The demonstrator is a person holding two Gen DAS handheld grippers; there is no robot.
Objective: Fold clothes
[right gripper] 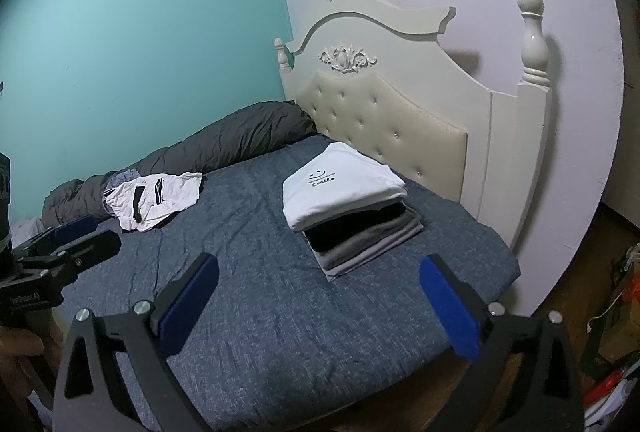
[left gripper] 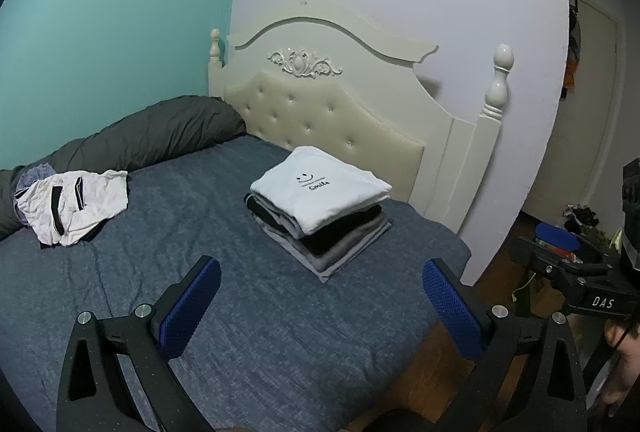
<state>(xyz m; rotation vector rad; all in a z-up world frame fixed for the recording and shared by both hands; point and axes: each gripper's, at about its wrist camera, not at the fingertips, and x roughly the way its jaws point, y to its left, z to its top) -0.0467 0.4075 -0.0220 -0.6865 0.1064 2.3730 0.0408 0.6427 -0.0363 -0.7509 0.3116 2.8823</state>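
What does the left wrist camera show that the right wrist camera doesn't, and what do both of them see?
Only the left wrist view: the open left gripper up close, the right gripper's body marked DAS, a doorway at the right edge.

Only the right wrist view: the open right gripper up close, clutter on the wooden floor at right.

Both: the blue bedspread, the folded stack topped by a white Smile shirt, a crumpled white garment with black trim, the dark grey duvet roll and the cream tufted headboard.
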